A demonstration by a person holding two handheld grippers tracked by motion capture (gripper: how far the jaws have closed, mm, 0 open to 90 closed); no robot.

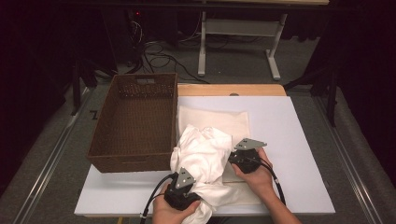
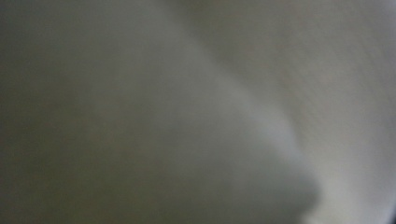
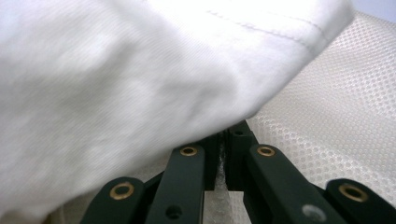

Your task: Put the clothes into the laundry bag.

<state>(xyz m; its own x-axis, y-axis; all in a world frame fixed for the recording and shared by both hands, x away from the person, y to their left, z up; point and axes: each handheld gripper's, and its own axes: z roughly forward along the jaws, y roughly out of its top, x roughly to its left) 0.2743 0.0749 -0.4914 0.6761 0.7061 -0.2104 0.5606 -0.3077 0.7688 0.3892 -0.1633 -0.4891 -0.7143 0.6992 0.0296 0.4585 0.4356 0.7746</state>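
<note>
A crumpled white cloth [image 1: 203, 149] lies heaped on a flat cream mesh sheet [image 1: 229, 120] on the white board [image 1: 294, 154]. My left gripper [image 1: 189, 189] is at the cloth's near edge, its jaws buried in the folds. In the left gripper view blurred white cloth [image 2: 187, 112] covers the lens, so its jaws are hidden. My right gripper [image 1: 231, 161] meets the heap from the right. In the right gripper view its jaws [image 3: 224, 135] stand together with a thin strip of fabric between them, the white cloth [image 3: 116, 84] draped over them and the mesh sheet [image 3: 336, 112] beyond.
A brown wicker basket [image 1: 133, 161] stands on the left of the board, touching the cloth heap. The board's right half is bare. Past the far edge are a wooden strip [image 1: 233, 89], floor cables and a white table frame [image 1: 238, 28].
</note>
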